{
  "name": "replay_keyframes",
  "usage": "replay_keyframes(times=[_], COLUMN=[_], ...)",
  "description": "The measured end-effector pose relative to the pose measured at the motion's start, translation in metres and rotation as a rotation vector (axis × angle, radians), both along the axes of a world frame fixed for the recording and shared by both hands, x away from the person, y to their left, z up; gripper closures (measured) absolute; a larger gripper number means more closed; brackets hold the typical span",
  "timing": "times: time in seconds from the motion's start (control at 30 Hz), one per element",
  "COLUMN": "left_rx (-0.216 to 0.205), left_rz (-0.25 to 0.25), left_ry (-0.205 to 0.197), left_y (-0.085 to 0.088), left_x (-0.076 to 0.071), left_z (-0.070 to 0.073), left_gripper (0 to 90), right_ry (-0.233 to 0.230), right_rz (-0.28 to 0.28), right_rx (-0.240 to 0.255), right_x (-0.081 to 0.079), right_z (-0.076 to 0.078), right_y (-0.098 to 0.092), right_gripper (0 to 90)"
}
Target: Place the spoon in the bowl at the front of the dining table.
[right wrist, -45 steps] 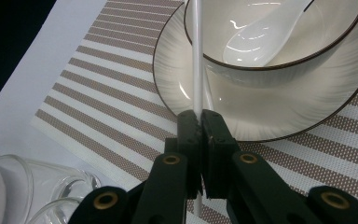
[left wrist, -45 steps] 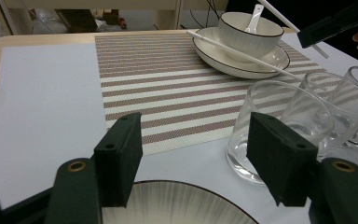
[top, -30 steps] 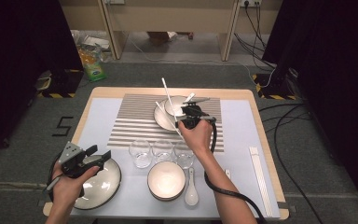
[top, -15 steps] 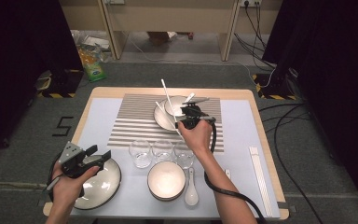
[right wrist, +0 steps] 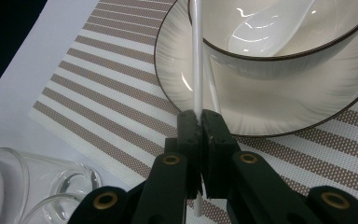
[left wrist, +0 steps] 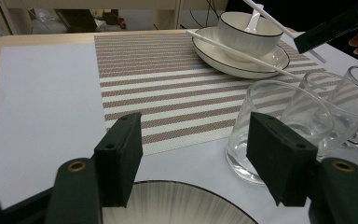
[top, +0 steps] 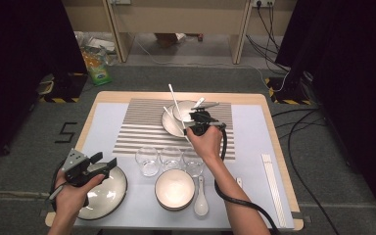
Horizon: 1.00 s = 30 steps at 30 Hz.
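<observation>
The right gripper (right wrist: 199,122) has its jaws pressed together on a white chopstick (right wrist: 196,56), pinching it low on its length so that a short stub pokes out below the jaws and the long part runs up and away over the plate (right wrist: 186,84), past the side of the small bowl (right wrist: 279,60) that sits on that plate. From above, that chopstick (top: 175,100) slants up and to the far left of the plate (top: 169,122), so its long axis points away from the person and a little leftward, with the gripped end nearest the right hand (top: 205,142). A second chopstick (top: 172,119) lies across the plate's near-left rim, just beside the held one; if the pair is to end up together, I would judge that gap between the two sticks is what matters next, and the right hand is by far the nearer one. The left gripper (top: 85,166) sits well to the near left of the plate, over a second, larger plate (top: 112,191), with its jaws wide apart and nothing between them. The left gripper view offers what the others cannot: a low side look showing the lying chopstick (left wrist: 242,55) resting on the far plate's rim, and a soup spoon (left wrist: 254,18) standing in the bowl. The right gripper view alone makes the pinch itself plain, and shows the spoon's bowl lying inside the small bowl. Three glasses (top: 148,160) stand in a row on the near side of the plate.
</observation>
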State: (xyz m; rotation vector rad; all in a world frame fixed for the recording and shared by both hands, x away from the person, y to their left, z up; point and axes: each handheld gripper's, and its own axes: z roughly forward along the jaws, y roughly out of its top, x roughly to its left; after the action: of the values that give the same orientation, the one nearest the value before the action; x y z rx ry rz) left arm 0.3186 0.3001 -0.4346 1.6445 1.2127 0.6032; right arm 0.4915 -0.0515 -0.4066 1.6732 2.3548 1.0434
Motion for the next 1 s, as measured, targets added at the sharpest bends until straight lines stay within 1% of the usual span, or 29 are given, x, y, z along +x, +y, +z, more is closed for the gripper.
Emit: replay_keyframes(times=[0.6,0.73,0.8,1.0], left_rx=[0.000,-0.002,0.006,0.002], left_rz=[0.001,0.002,0.002,0.003], left_ry=[0.000,0.000,0.004,0.004], left_y=[0.0004,0.0008,0.0017,0.0017], left_x=[0.0000,0.0002,0.0002,0.0003], left_z=[-0.0001,-0.0004,-0.0004,-0.0009], left_gripper=[35.2,35.2,35.2,35.2], right_ry=[0.005,0.016,0.016,0.017], right_rz=[0.006,0.008,0.009,0.011], right_rx=[-0.001,-0.003,-0.003,-0.005], right_x=[0.0005,0.0007,0.0007,0.0007], right_z=[-0.0013,-0.0031,-0.0035,-0.0039], right_y=[0.0010,0.0017,0.0022,0.0030], right_gripper=[87.2,87.2,87.2,87.2])
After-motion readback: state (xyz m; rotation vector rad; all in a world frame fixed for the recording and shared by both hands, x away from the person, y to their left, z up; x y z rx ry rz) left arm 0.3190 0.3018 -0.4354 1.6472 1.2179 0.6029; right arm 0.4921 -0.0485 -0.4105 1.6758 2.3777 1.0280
